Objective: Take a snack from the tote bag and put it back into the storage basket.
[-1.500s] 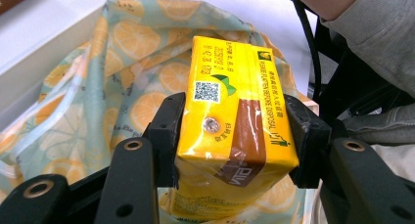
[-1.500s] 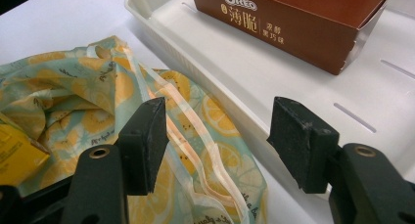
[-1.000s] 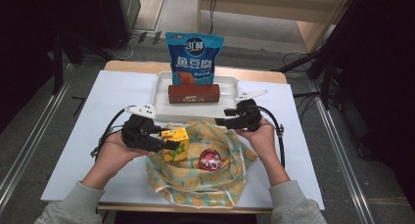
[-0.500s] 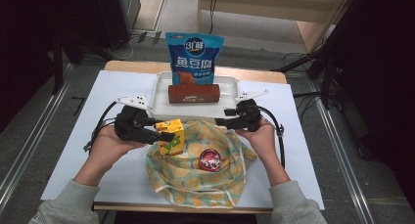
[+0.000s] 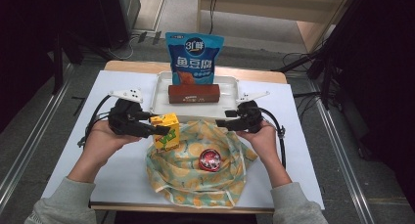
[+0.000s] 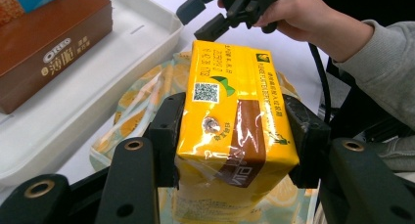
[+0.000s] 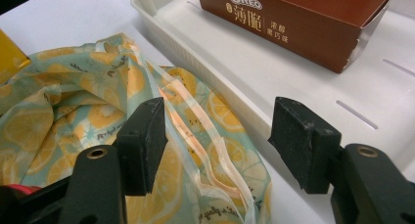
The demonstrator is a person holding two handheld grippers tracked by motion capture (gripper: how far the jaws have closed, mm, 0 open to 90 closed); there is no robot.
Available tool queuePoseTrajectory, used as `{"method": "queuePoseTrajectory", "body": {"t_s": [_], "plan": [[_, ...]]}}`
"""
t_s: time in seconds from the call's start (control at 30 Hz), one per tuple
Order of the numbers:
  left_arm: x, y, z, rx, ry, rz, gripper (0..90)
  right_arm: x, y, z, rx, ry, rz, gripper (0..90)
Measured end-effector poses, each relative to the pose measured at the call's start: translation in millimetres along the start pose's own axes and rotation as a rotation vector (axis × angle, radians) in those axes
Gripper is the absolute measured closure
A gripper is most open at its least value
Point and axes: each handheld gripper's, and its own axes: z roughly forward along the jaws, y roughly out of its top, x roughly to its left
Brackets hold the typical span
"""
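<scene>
My left gripper (image 5: 159, 128) is shut on a yellow drink carton (image 5: 165, 132), held above the near-left edge of a lemon-print bag (image 5: 195, 175). In the left gripper view the pads press both sides of the carton (image 6: 230, 111), with my left gripper (image 6: 235, 136) around its middle. My right gripper (image 5: 222, 122) stands open at the bag's far right edge. In the right gripper view my right gripper (image 7: 218, 136) has nothing between its jaws, over the bag's rim (image 7: 195, 136). A red round tin (image 5: 210, 159) lies in the bag.
A white tray (image 5: 230, 89) at the back holds a brown Oreo box (image 5: 194, 93). A blue snack pouch (image 5: 194, 57) stands upright behind it. The tray wall (image 7: 220, 92) runs just beyond the right jaws. Table edges lie near on all sides.
My left gripper has lifted the carton and carried it slightly left and away from the person. The right gripper has stayed where it was.
</scene>
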Motion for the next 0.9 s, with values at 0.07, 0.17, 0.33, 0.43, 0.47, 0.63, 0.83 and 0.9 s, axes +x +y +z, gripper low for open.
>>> {"method": "queuePoseTrajectory", "body": {"t_s": [0.07,0.17,0.33,0.43,0.47,0.63,0.83,0.9], "plan": [[2.0,0.5,-1.3,0.004,0.003,-0.001,50.5,0.7,-0.2,0.2,0.004,-0.001,0.0,38.9],[4.0,0.8,-2.5,0.002,0.006,-0.005,50.5,1.5,-0.4,0.5,0.005,-0.001,-0.001,38.8],[7.9,2.4,-5.3,-0.001,0.018,-0.01,50.6,1.4,-0.8,0.4,0.004,-0.001,-0.003,38.7],[11.8,4.0,-7.0,-0.001,0.027,-0.013,50.6,1.8,-1.1,0.2,0.003,0.0,-0.004,38.7],[13.1,4.4,-7.3,-0.003,0.03,-0.015,50.6,2.0,-1.1,0.1,0.001,0.0,-0.005,38.6],[20.2,5.9,-7.3,-0.005,0.035,-0.025,50.6,3.0,-1.6,-1.2,0.001,-0.001,-0.008,38.6],[27.2,7.0,-9.2,-0.005,0.05,-0.036,50.6,3.2,-2.2,-1.8,-0.001,0.0,-0.005,38.5],[29.4,7.8,-10.0,-0.007,0.055,-0.037,50.7,3.5,-2.5,-1.7,0.001,0.001,-0.004,38.5]]}}
